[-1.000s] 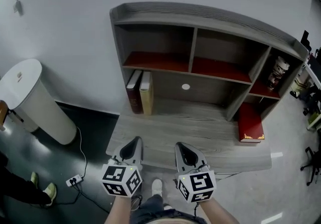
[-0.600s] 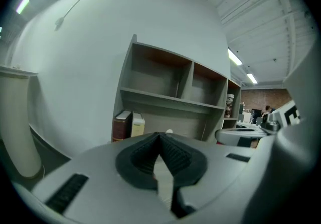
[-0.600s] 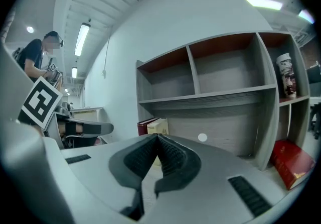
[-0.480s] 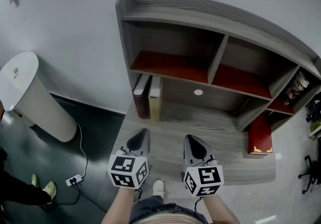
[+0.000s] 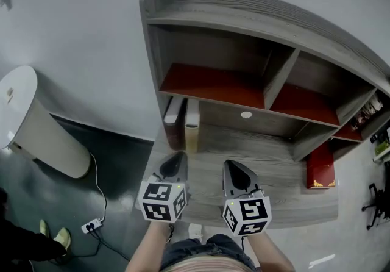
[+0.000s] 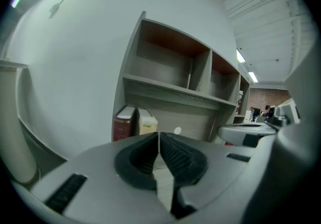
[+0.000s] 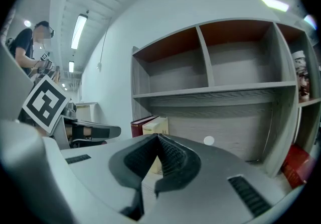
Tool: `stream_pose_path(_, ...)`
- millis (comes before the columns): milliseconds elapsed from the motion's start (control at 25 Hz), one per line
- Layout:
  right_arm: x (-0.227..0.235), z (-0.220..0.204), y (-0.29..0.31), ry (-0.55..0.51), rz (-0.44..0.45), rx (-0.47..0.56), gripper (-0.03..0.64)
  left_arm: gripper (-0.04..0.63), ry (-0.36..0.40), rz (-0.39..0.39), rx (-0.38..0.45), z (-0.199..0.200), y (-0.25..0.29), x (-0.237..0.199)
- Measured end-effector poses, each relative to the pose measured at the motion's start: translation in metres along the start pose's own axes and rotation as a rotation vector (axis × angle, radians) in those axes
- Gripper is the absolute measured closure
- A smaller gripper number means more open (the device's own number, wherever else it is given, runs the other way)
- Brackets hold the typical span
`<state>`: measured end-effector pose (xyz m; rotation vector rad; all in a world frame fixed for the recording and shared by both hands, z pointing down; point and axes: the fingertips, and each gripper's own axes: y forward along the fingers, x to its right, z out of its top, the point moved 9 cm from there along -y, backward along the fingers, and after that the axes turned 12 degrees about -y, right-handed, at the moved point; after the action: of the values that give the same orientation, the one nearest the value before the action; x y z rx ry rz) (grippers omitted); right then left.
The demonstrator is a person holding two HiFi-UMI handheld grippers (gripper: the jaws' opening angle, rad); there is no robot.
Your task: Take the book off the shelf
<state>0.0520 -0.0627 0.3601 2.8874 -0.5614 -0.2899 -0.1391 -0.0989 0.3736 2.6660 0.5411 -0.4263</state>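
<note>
Maroon book (image 5: 175, 127) and cream book (image 5: 192, 130) upright on surface (image 5: 274, 185), touching, tucked into shelf's (image 5: 244, 21) left corner. Side wall props them, I reckon. Left tool (image 5: 178, 156) and right tool (image 5: 234, 165) side by side, both clamped fully closed, empty. Forearms parallel, tips angled slightly down toward books, not touching. Looks like approach; nothing off shelf yet.

Head view: the shelf unit (image 5: 244, 14) is cut off at the right picture edge. The item (image 5: 367, 115) in its right-end compartment is too small to identify. Left gripper view: the left gripper (image 6: 158, 135) hides the lower ends of the red book (image 6: 123, 125) and the cream book (image 6: 146, 123).
</note>
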Motion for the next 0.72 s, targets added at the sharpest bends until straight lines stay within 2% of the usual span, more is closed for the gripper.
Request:
stream_pose_path(200,0.001,-0.002,0.009,-0.013,-0.013,-0.031,0.609,0.581,0.017,0.003,-0.039,0.001,0.021,-0.001)
stream_pose_path(400,0.006,-0.008,0.011,-0.028,-0.033,-0.065,0.609,0.572,0.0,0.03,-0.06,-0.005,0.037,0.0)
stream_pose_path(520,0.012,-0.014,0.01,-0.009,-0.044,-0.091,0.609,0.483,-0.014,0.052,-0.079,-0.011,0.046,-0.002)
stream_pose_path(720,0.024,-0.023,0.01,0.014,-0.04,-0.112,0.609,0.409,-0.042,0.105,-0.115,-0.022,0.062,-0.006)
